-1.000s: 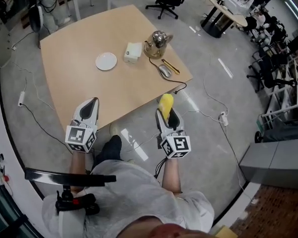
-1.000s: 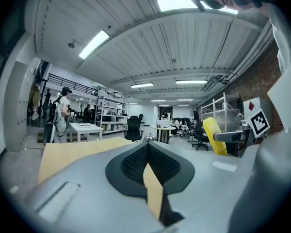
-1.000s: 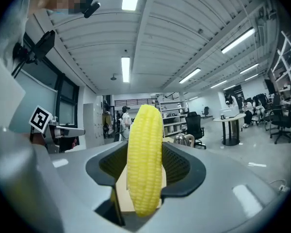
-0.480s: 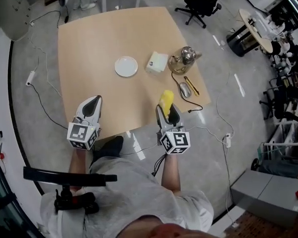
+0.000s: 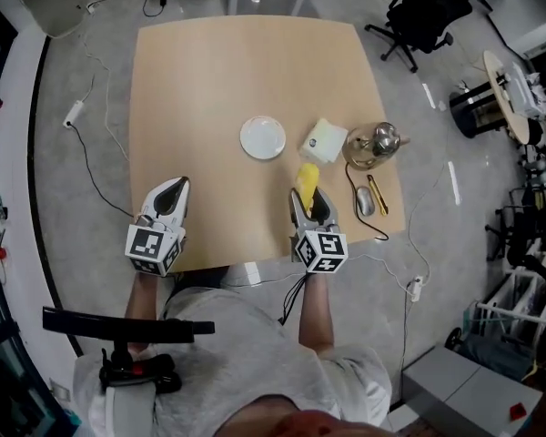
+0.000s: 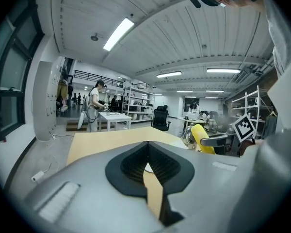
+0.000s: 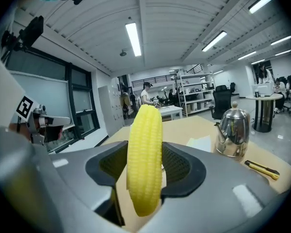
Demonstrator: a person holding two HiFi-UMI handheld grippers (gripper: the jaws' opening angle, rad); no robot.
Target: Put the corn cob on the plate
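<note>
A yellow corn cob (image 5: 307,177) stands upright between the jaws of my right gripper (image 5: 308,198), which is shut on it over the near part of the tan table (image 5: 209,71). In the right gripper view the corn cob (image 7: 145,154) fills the gap of the right gripper (image 7: 144,171). The white plate (image 5: 263,137) lies bare on the table, ahead and slightly left of the cob. My left gripper (image 5: 174,188) hovers over the table's near left edge, jaws together and holding nothing. The left gripper (image 6: 148,149) shows only a thin slit; the corn cob (image 6: 201,137) appears to its right.
Right of the plate lie a white napkin box (image 5: 325,141), a steel kettle (image 5: 375,144), a computer mouse (image 5: 365,204) and a yellow-handled tool (image 5: 379,194). Cables trail on the floor around the table. An office chair (image 5: 432,12) stands at the far right.
Both grippers have come forward from in front of the table to over its near edge. The corn cob stays clamped in the right gripper and is now closer to the plate.
</note>
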